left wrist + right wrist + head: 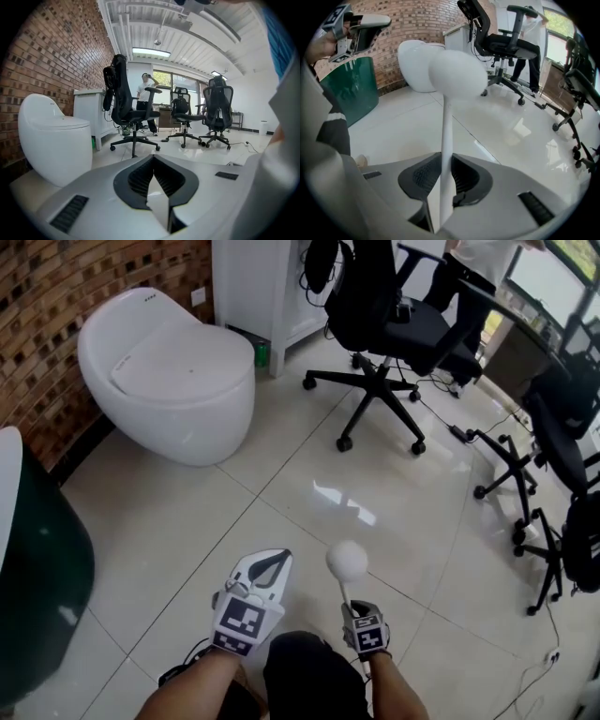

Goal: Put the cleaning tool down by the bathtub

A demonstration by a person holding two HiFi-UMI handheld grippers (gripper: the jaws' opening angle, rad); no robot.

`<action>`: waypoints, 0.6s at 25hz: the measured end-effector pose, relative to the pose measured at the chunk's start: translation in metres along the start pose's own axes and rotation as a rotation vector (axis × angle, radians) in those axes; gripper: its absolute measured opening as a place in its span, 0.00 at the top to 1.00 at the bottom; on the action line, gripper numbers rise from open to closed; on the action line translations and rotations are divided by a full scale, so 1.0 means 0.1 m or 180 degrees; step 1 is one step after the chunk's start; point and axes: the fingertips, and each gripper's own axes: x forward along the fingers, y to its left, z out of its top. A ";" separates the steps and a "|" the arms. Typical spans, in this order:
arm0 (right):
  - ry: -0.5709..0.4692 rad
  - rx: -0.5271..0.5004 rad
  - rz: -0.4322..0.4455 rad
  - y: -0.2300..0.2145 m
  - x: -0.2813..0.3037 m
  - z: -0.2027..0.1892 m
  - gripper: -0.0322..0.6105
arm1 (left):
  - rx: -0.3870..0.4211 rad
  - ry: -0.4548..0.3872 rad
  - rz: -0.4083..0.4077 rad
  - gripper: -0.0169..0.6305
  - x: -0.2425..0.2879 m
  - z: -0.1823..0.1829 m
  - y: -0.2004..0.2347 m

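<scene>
The cleaning tool is a white stick with a round white head (347, 562) (457, 75). My right gripper (354, 607) (444, 176) is shut on its thin handle and holds it upright above the tiled floor, head uppermost. Just to its left is my left gripper (272, 563) (153, 161), its fingertips together with nothing between them. It also shows at the top left of the right gripper view as the left gripper (365, 21). The dark green bathtub (37, 568) (347, 89) with a white rim stands at the left edge, apart from both grippers.
A white toilet (169, 371) (51, 136) stands against the brick wall (56, 296) beyond the tub. A white cabinet (253, 287) is behind it. Black office chairs (384, 324) (553, 456) and floor cables (459, 432) fill the right side. A person (146, 93) stands far back.
</scene>
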 end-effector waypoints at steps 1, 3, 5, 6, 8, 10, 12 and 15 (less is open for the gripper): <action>-0.0030 -0.0018 0.0001 0.02 -0.09 0.07 0.80 | 0.0019 -0.0001 0.0019 0.98 0.00 0.00 0.01; -0.0106 -0.0007 -0.0023 0.03 -0.29 0.23 0.80 | 0.0026 -0.0040 0.0094 0.98 -0.01 0.02 0.03; -0.0234 0.0121 -0.0095 -0.02 -0.55 0.43 0.80 | -0.0055 -0.0098 0.0178 0.98 -0.04 0.07 0.06; -0.0303 0.0209 -0.0140 -0.05 -0.69 0.54 0.80 | -0.0102 -0.0107 0.0205 0.98 -0.06 0.09 0.06; -0.0390 0.0336 -0.0201 -0.06 -1.00 0.75 0.80 | -0.0139 -0.0080 0.0219 0.98 -0.15 0.18 0.02; -0.0418 0.0331 -0.0219 -0.02 -1.33 0.97 0.80 | -0.0149 -0.0054 0.0208 0.98 -0.28 0.36 -0.02; -0.0423 0.0302 -0.0212 0.05 -1.64 1.17 0.80 | -0.0166 -0.0033 0.0220 0.98 -0.45 0.59 -0.04; -0.0434 0.0342 -0.0186 0.14 -2.14 1.44 0.80 | -0.0185 -0.0033 0.0236 0.98 -0.69 1.02 -0.10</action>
